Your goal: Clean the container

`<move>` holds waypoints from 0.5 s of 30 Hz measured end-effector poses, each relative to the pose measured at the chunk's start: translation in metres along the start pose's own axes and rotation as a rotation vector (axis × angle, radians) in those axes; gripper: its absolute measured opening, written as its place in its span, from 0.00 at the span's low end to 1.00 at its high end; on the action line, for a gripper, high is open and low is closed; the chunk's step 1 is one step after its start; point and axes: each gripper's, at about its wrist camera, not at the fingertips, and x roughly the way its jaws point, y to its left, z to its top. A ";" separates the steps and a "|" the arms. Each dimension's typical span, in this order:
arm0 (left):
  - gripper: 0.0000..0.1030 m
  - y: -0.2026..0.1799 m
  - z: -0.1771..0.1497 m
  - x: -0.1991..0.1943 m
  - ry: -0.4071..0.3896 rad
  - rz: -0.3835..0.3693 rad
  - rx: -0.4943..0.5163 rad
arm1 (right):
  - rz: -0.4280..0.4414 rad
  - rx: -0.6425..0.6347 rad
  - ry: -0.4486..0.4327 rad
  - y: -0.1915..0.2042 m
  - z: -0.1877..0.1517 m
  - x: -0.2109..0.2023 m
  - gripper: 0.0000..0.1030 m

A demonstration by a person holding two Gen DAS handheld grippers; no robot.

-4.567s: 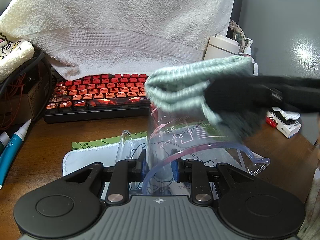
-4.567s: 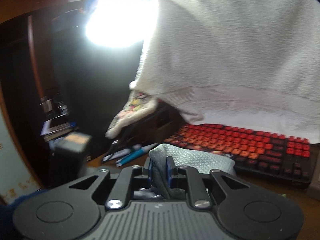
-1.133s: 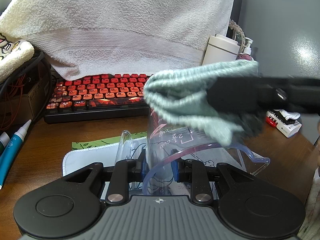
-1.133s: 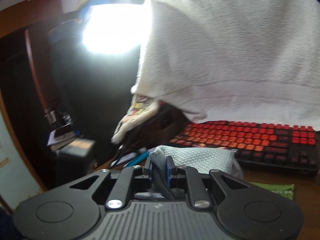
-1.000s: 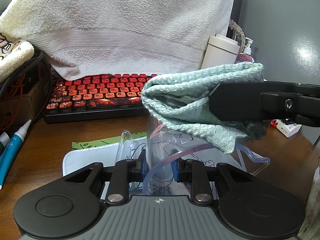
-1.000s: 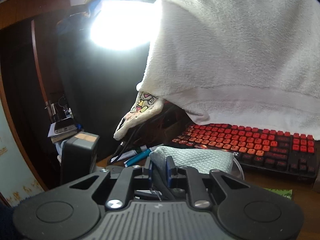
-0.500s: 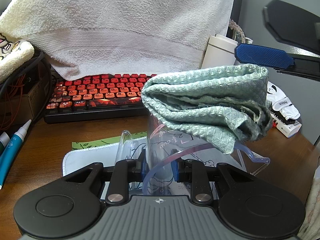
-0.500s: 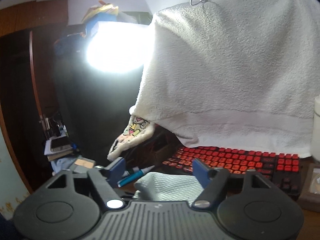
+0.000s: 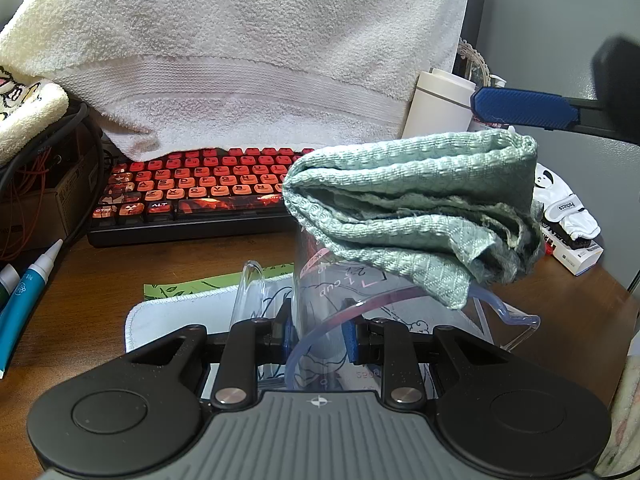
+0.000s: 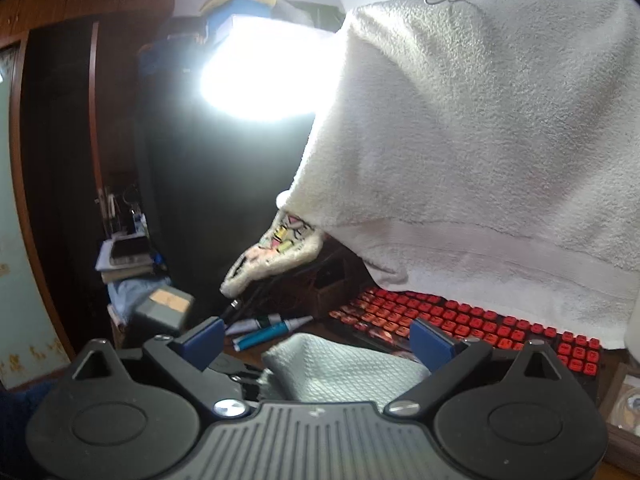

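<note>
The left claw [image 9: 318, 334] is squeezed tight on the wall of the clear cup [image 9: 340, 300]. One blue pad sits outside the wall and the other pad sits inside it. The cup is tipped on its side, with its open rim toward the camera and its handle [image 9: 250, 292] on the left. It is above a white mat [image 9: 172, 316] on the brown desk [image 9: 100, 276]. A folded green cloth [image 9: 412, 216] rests on top of the cup, and one corner hangs down over the rim. The right claw [image 10: 316, 340] is opening wide. Its two blue pads stand far apart and press on nothing. The cloth [image 10: 340, 372] lies low between them, and it seems not to touch either pad. In the left view, one blue finger [image 9: 524, 108] of the right claw sticks out just above the cloth, with a small gap between them. Behind the cup is a red keyboard [image 9: 200, 188]. A big white towel [image 9: 248, 52] hangs over it. A white bottle [image 9: 440, 108] stands at the right, and a blue pen [image 9: 28, 292] lies at the left.
</note>
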 end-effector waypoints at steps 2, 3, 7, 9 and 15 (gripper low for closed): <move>0.25 0.000 0.000 0.000 0.000 0.000 0.000 | 0.005 -0.004 0.006 -0.001 -0.002 -0.001 1.00; 0.24 0.000 0.000 0.000 0.000 0.000 0.000 | 0.000 0.001 0.008 -0.001 -0.002 0.000 1.00; 0.24 0.000 0.000 0.000 0.000 0.001 0.001 | -0.003 0.047 0.011 -0.007 -0.008 0.001 0.98; 0.25 0.000 0.000 0.000 0.000 0.002 0.002 | 0.028 0.058 0.031 -0.010 -0.010 0.005 0.86; 0.25 0.000 0.000 0.000 0.000 0.002 0.003 | -0.027 0.012 0.079 -0.004 -0.019 0.020 0.77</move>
